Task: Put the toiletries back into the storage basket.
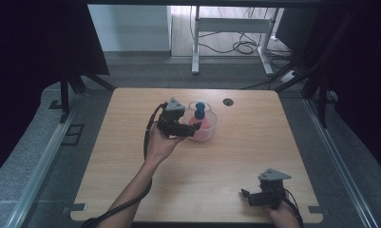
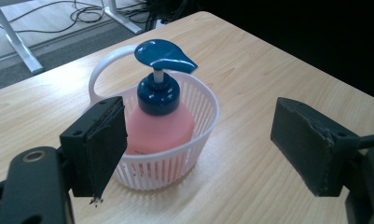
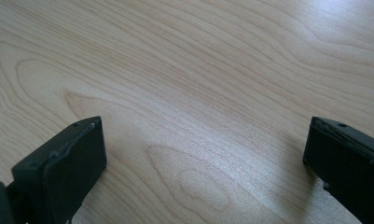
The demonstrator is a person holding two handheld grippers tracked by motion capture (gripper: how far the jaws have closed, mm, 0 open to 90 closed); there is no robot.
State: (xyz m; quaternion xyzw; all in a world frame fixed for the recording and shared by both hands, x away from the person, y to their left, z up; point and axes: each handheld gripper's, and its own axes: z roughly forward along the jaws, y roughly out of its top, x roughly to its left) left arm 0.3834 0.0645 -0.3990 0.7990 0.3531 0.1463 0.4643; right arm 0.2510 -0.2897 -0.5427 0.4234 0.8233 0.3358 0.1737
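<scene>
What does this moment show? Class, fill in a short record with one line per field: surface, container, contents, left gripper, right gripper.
surface: wooden table
container: white slatted basket with a looped handle, upright at the far middle of the table
contents: pink pump bottle with a blue pump head, standing in the basket
left gripper: left gripper open, jaws either side of the basket's near wall, not closed on it
right gripper: right gripper open, over bare wood at the near right corner
</scene>
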